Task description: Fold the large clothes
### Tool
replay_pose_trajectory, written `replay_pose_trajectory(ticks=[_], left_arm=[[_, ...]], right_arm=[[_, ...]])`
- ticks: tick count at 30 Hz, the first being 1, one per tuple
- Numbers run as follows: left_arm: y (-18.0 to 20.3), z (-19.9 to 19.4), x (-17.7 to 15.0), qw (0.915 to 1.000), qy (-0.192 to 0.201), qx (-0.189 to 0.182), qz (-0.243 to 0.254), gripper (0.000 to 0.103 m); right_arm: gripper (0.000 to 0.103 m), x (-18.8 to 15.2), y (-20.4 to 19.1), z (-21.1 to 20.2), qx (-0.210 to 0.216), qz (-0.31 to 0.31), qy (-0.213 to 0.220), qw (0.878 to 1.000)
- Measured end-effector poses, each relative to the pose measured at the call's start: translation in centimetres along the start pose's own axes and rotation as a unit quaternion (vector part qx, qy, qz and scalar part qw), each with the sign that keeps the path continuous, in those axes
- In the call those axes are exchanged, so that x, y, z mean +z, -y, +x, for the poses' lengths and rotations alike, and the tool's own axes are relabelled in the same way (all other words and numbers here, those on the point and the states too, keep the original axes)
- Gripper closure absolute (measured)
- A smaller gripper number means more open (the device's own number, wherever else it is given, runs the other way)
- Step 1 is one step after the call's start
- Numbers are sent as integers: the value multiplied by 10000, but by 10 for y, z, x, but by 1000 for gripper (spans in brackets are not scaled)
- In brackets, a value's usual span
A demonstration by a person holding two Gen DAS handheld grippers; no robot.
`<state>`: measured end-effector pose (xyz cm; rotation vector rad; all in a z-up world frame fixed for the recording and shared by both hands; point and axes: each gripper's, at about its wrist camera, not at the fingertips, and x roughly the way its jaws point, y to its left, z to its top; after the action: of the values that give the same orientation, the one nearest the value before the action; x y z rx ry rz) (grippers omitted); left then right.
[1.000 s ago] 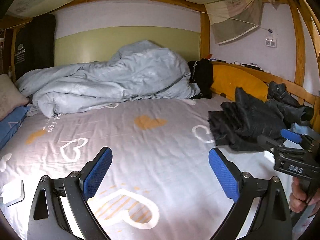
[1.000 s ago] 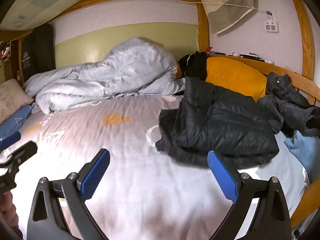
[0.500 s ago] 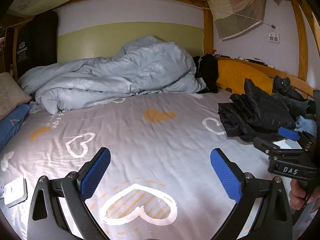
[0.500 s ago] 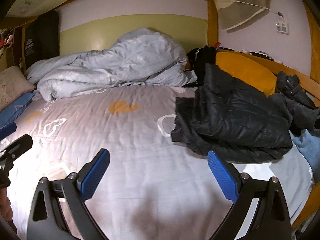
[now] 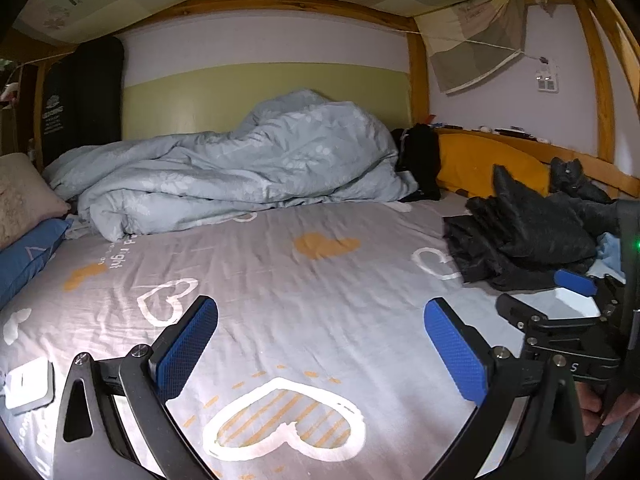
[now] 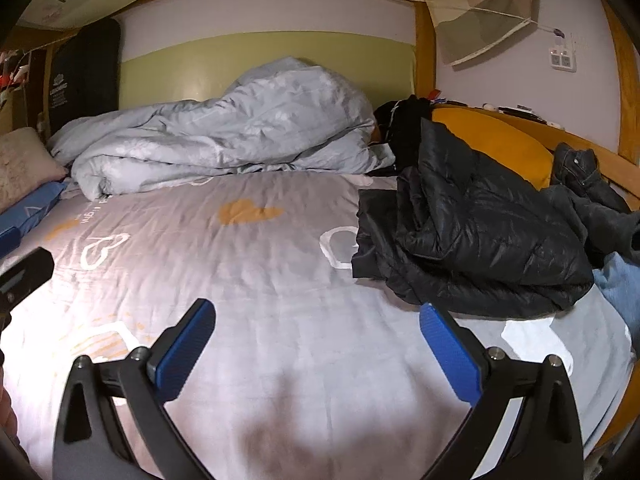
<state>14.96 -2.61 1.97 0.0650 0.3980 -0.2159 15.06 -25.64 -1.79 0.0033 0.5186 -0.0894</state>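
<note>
The black puffer jacket (image 6: 480,232) lies crumpled on the right side of the bed sheet (image 6: 260,280), in the middle right of the right wrist view. Its long axis goes roughly from the lower right of the frame up toward the headboard end, where one part stands up against a yellow cushion (image 6: 500,140). Its flat lower edge points to the left, toward the middle of the bed, and covers part of a white heart print. In the left wrist view the same jacket (image 5: 520,236) sits at the right edge.

The right gripper (image 6: 316,344) hangs above the sheet with its blue pads wide apart and nothing between them; the right pad (image 6: 448,356) is near the jacket's front edge but does not touch it. The left gripper (image 5: 320,348) is also spread wide and empty, over the bare sheet.

The centre and left of the sheet are free cloth with heart prints. A grey-blue duvet (image 6: 224,136) is heaped along the far side. Dark jeans (image 6: 588,188) lie to the right of the jacket, by the wooden rail.
</note>
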Motion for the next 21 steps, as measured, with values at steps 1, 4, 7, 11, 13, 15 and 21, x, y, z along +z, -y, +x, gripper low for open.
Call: replay_pose_trajectory(ticks=[1,4,7,11,13,15,21], left_arm=[[-1,4,-4,10000,-12,26,-33,0],[-2,20,-12,10000,-49,35,-78,0],[2,36,-21,9994,79,321,61,0],[3,54,-41,9981,145,560,223,0],[0,63,-44,9987,-24,488,146,0],[-4,63,-44,9983,38,580,31,0],[7,57,-47,9966,211,749,277,0]], right_arm=[[1,-2,-1,3,-6,-21,29,10000],[1,-10,-5,5,-4,-34,445,9990],[0,-22,-4,2,-233,188,1149,9929],[0,-25,-6,19,-387,153,944,9947],[0,-25,-5,17,-453,207,1004,9937],[0,-26,-8,16,-565,147,1006,9932],[0,-29,-22,23,-608,-168,802,9948]])
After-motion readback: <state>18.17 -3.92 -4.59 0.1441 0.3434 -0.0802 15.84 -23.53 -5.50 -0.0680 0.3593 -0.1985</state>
